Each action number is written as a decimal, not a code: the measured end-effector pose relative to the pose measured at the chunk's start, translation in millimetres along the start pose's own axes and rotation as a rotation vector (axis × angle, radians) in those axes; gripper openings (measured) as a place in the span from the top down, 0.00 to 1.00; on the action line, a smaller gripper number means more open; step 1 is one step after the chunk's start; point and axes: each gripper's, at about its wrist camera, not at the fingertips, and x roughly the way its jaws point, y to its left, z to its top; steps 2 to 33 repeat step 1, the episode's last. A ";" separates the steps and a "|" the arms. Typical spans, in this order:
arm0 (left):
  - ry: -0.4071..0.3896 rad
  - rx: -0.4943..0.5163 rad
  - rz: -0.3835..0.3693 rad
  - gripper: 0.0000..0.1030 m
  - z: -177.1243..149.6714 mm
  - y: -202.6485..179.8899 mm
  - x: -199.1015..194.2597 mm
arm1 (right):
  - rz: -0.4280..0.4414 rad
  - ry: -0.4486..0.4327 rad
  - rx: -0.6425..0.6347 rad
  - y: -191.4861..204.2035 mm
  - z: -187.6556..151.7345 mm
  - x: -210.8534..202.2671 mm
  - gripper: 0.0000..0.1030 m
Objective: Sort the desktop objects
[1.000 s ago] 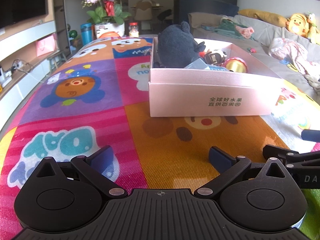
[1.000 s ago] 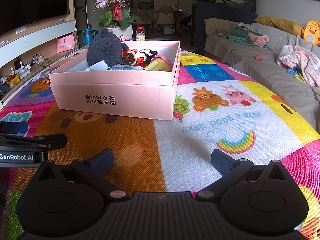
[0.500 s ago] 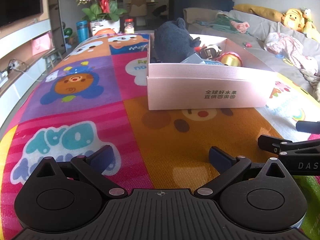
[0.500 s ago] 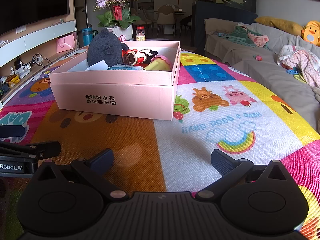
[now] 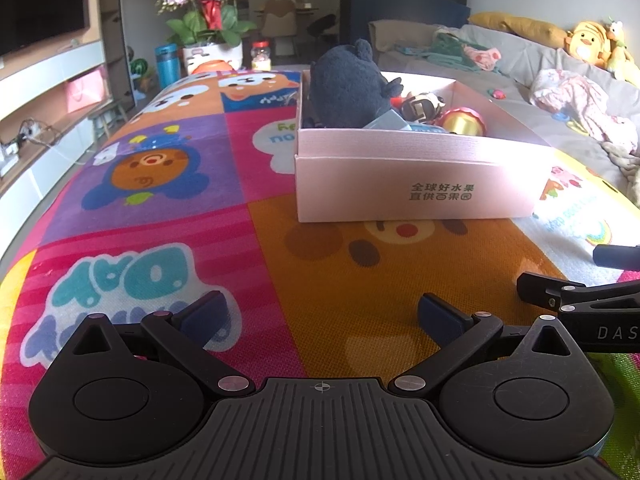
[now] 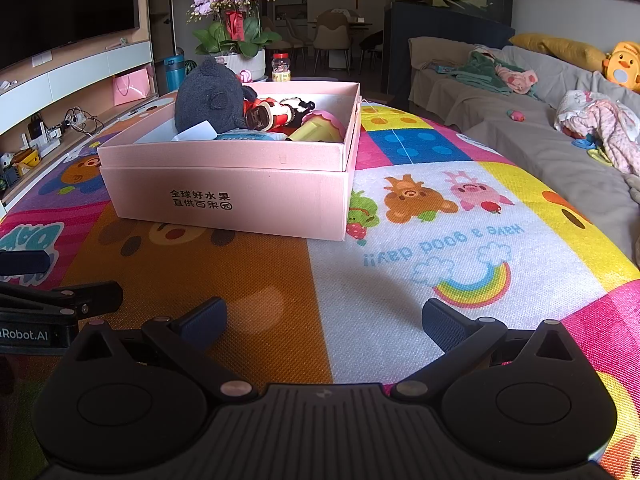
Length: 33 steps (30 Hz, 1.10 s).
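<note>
A pink cardboard box [image 5: 420, 196] [image 6: 228, 200] stands on the colourful play mat [image 5: 160, 184] [image 6: 460, 240]. Inside it lie a dark plush toy [image 5: 346, 86] [image 6: 210, 96], a red and black toy figure [image 6: 280, 112], a gold and red toy [image 5: 462, 122] and a yellow and pink cup [image 6: 318, 128]. My left gripper [image 5: 322, 312] is open and empty, low over the mat in front of the box. My right gripper [image 6: 324, 320] is open and empty, beside the left one. Each shows at the edge of the other's view.
A grey sofa [image 6: 540, 128] with clothes and plush toys runs along the right. A flower pot [image 6: 236, 40], a jar [image 6: 281, 67] and a blue bottle [image 5: 166, 66] stand beyond the mat's far end. A TV cabinet [image 6: 60, 92] lines the left.
My left gripper has drawn back a little and tilted, so the box looks slightly smaller and farther. The right gripper has hardly moved. Both stay open.
</note>
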 end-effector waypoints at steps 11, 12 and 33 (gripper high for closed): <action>0.002 -0.001 -0.002 0.00 0.3 0.2 0.2 | 0.000 0.000 0.000 0.2 -0.4 0.1 0.00; 0.002 -0.001 -0.002 0.00 0.3 0.2 0.2 | 0.000 0.000 0.000 0.2 -0.4 0.1 0.00; 0.002 -0.001 -0.002 0.00 0.3 0.2 0.2 | 0.000 0.000 0.000 0.2 -0.4 0.1 0.00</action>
